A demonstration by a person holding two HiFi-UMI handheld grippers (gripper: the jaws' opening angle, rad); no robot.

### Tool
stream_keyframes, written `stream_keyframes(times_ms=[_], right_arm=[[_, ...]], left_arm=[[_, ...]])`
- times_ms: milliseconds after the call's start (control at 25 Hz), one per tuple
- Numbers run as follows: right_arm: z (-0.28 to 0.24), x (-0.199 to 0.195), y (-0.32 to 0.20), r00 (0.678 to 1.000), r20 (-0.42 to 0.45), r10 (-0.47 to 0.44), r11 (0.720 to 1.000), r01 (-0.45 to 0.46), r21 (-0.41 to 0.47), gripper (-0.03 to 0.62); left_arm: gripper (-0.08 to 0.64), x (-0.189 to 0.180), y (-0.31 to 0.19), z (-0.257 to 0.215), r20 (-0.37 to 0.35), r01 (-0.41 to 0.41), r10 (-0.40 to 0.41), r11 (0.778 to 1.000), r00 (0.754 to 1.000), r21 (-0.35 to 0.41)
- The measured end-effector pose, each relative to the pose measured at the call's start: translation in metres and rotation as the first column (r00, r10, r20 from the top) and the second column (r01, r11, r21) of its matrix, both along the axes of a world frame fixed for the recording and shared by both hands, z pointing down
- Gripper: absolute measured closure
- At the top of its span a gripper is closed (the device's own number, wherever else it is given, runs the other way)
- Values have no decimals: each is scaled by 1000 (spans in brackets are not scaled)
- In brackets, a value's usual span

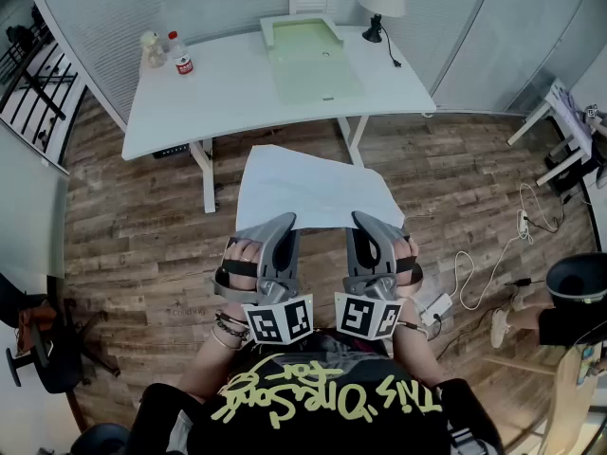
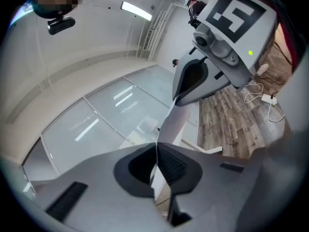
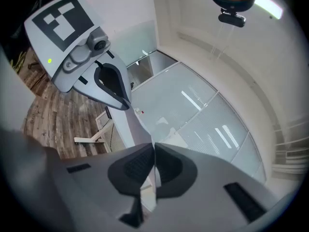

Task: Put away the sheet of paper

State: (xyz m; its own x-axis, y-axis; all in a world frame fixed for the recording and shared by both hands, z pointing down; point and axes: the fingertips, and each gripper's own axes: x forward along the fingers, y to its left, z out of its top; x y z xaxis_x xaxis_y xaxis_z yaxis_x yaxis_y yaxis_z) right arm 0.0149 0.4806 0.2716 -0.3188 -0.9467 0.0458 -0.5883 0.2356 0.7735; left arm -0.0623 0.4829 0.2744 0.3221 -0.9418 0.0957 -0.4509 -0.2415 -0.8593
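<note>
Sheet of paper [image 1: 313,190] is clamped by left tool [image 1: 286,220] and right tool [image 1: 361,219], well apart from green tray [image 1: 313,72]

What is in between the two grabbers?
The sheet of paper spans the gap: the left gripper and the right gripper each pinch its near edge. The head view shows it best.
</note>
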Motion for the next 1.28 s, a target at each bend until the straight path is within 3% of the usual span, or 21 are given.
stream_keyframes(times_ms=[600, 880, 1280], right_arm=[[1, 2, 0, 1000, 4, -5, 1000, 6, -11, 585], [-2, 2, 1, 1000, -27, 7, 999, -5, 49, 583], [1, 2, 5, 999, -28, 22, 999, -21, 36, 583]], left_arm=[[552, 2, -1, -3, -8, 2, -2, 1000, 1000, -4], [552, 1, 1, -2, -15, -1, 1, 1000, 1000, -4], [552, 2, 5, 1, -16, -16, 15, 1000, 1000, -14]])
